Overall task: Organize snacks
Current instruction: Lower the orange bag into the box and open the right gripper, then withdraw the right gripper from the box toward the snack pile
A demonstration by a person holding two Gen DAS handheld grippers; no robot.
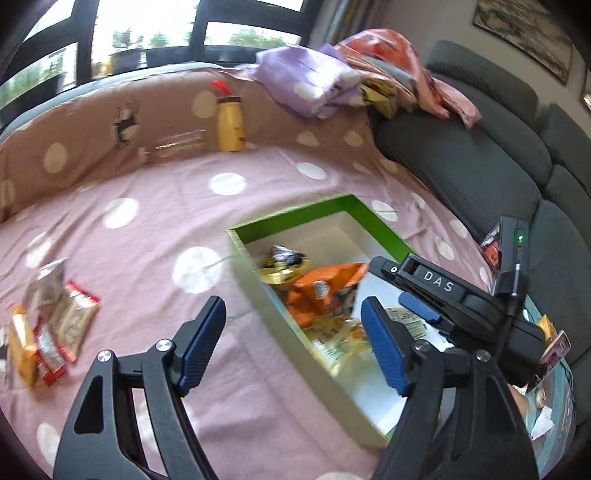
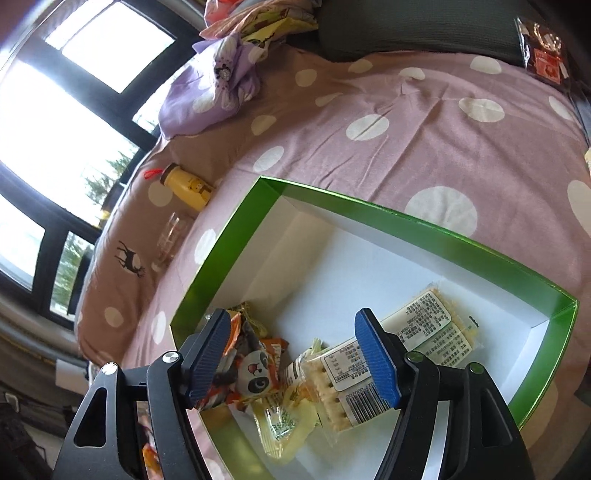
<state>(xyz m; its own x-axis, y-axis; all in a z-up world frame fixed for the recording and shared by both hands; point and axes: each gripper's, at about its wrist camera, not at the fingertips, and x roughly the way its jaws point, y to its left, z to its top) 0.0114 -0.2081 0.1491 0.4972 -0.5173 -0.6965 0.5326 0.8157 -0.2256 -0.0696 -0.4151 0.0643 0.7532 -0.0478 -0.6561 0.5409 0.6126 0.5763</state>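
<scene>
Snacks (image 2: pixel 325 380) in green box (image 2: pixel 443 236)

Location: a home living room. Indicators: a grey upholstered sofa (image 1: pixel 480 162); a pink polka-dot sheet (image 1: pixel 147 229) spread over a soft surface; a heap of folded bedding (image 1: pixel 332 81); a framed picture (image 1: pixel 524 33) on the wall; large dark-framed windows (image 2: pixel 74 110) showing trees outside.

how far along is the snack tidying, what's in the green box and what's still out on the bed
Done: the green box holds an orange panda packet and cracker packs. In hand: nothing; left gripper and right gripper are open. Left: a pile of packets on the bedspread.
</scene>
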